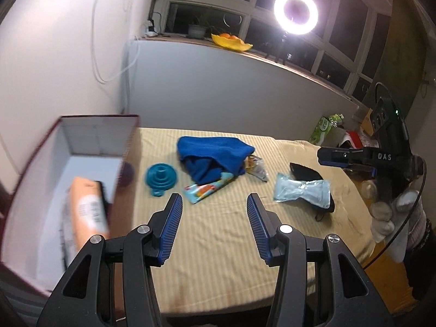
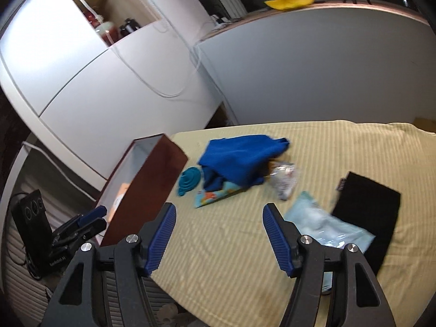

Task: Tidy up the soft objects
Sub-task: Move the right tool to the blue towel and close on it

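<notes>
A crumpled blue cloth [image 1: 215,158] [image 2: 239,160] lies mid-table over a colourful packet [image 1: 207,190] [image 2: 215,197]. Beside them are a teal funnel [image 1: 160,178] [image 2: 189,181] and a clear wrapper [image 1: 256,167] [image 2: 284,178]. A light blue packet [image 1: 302,192] [image 2: 321,223] rests partly on a black cloth [image 1: 308,175] [image 2: 368,209]. The dark red box [image 1: 95,136] [image 2: 152,185] at the left holds a peach packet [image 1: 88,209]. My left gripper [image 1: 215,204] [image 2: 96,218] hovers open beside the box, jaws empty. My right gripper [image 2: 219,209] [image 1: 324,158] stands open and empty over the table's near side, left of the light blue packet.
A yellow striped cloth covers the table [image 1: 218,239]. A gloved hand [image 1: 387,212] holds the right gripper at the table's right edge. A ring light [image 1: 295,12] and a yellow fruit bowl [image 1: 231,42] stand on the sill. A black device [image 2: 30,218] sits left, below table level.
</notes>
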